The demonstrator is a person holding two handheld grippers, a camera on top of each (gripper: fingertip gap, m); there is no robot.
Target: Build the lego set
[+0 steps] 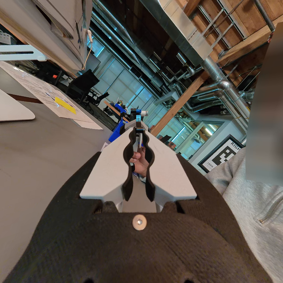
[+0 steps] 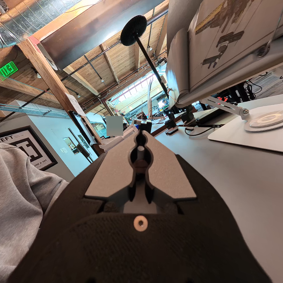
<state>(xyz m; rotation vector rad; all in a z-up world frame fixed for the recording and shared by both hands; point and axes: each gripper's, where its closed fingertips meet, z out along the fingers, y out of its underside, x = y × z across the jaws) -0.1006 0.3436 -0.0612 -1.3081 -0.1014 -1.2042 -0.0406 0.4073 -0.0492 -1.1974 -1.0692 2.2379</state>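
A small lego assembly (image 1: 138,117) of black, blue and light grey pieces is held up in the air above the table. My left gripper (image 1: 138,129) is shut on its near end. In the right wrist view the same assembly (image 2: 142,122) sits at the tips of my right gripper (image 2: 141,132), which is shut on it from the opposite side. A grey pin (image 2: 140,151) shows in the gap between the right fingers. The right gripper's blue body (image 1: 116,133) and the hand (image 1: 138,160) holding it show behind the left fingers.
An open instruction booklet (image 2: 214,46) hangs on a white stand with a round base (image 2: 263,121). A printed sheet with a yellow patch (image 1: 64,105) lies on the grey table (image 1: 38,153). Cables and small black devices (image 2: 171,124) lie farther back. A grey sleeve (image 1: 245,206) is at the right. Across from one pair of fingers to the other is roughly 10 cm.
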